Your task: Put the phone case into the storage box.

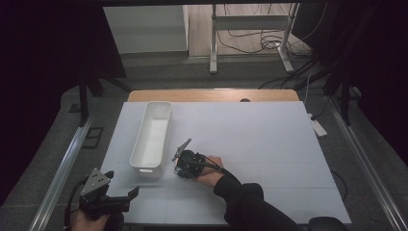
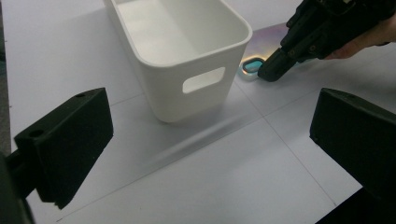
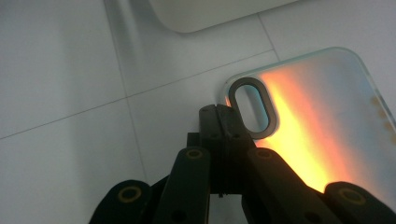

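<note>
A clear phone case [image 3: 317,112] with an orange-pink sheen lies flat on the white table, just off the near end of a white plastic bin [image 2: 187,100]. My right gripper [image 3: 223,116] is shut, jaws pressed together, and its tips rest at the case's corner beside the oval camera cutout. From the left gripper view the same right gripper [image 2: 271,72] comes in from the right, tips down on the case [image 2: 264,42]. My left gripper [image 2: 208,154] stands open with nothing between its jaws, low over the table's near-left corner [image 1: 122,184], facing the bin [image 1: 154,134].
The long bin stands lengthwise at the table's left and has nothing in it. A wooden strip [image 1: 211,95] borders the far edge. Metal rails [image 1: 62,168] run along both sides of the table, and cables lie on the floor beyond.
</note>
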Motion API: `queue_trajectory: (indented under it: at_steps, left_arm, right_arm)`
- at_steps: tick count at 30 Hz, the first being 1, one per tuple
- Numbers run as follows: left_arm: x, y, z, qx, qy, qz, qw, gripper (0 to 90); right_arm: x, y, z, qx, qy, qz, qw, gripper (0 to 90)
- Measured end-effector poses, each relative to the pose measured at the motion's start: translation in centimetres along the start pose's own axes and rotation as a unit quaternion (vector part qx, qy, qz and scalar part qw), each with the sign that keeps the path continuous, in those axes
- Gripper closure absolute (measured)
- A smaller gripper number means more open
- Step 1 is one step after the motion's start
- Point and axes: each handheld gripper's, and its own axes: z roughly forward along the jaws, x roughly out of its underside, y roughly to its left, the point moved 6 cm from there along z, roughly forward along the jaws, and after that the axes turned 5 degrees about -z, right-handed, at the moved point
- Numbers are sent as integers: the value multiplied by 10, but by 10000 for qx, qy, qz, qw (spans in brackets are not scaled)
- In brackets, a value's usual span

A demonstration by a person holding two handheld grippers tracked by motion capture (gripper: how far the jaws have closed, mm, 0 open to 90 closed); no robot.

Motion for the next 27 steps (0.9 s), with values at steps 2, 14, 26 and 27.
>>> queue_trajectory:
  at_steps: [2,14,26,27]
  left_arm:
    - [0,0,0,2,0,1,10000,0]
    - [0,0,1,2,29,26,10000,0]
    - [0,0,1,9,49,38,10000,1]
    - [0,0,1,11,51,38,10000,1]
  right_arm:
    - [-1,-2,0,-1,-4,20,10000,891]
    - [-1,-18,0,111,-78,190,9997,891]
    - [-1,-34,-1,264,-67,344,9990,891]
    - [-1,-34,-1,264,-67,344,9990,891]
